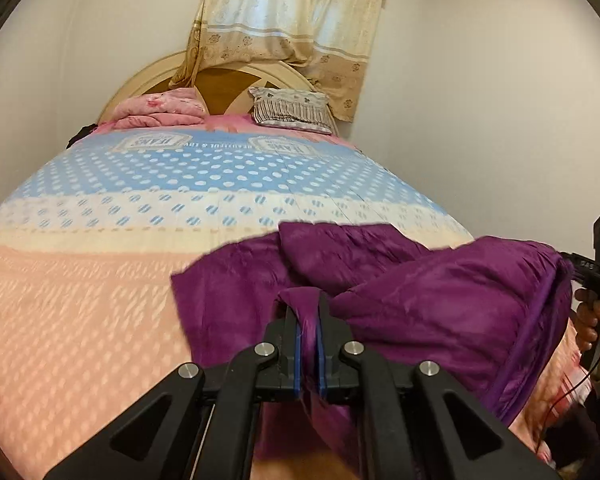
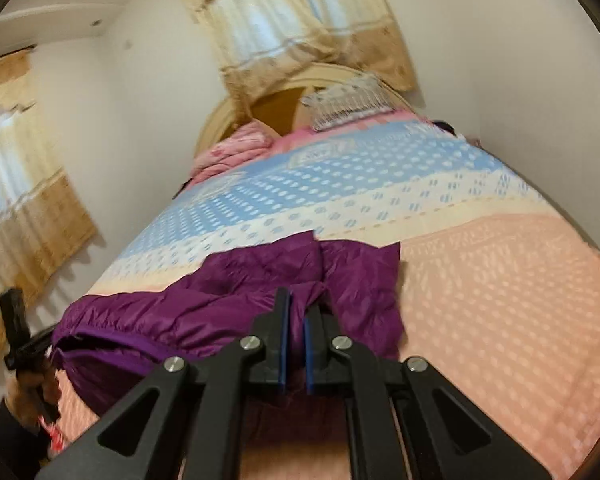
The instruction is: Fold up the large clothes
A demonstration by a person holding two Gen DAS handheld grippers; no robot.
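A purple quilted jacket [image 1: 440, 292] lies bunched near the foot of the bed, partly lifted off the pink bedspread [image 1: 80, 320]. My left gripper [image 1: 304, 300] is shut on a fold of its purple fabric, pinched between the blue pads. In the right wrist view the jacket [image 2: 220, 292] stretches away to the left. There my right gripper [image 2: 298, 300] is shut on another fold of it. The jacket sags between the two grips. A person's hand [image 1: 592, 320] holds the right gripper's handle at the frame edge.
The bedspread turns cream and blue with dots [image 1: 220, 172] further up. A folded pink blanket [image 1: 160, 112] and a striped pillow [image 1: 292, 110] lie against the round headboard [image 1: 228, 84]. Beige curtains [image 1: 292, 20] hang behind; white walls flank the bed.
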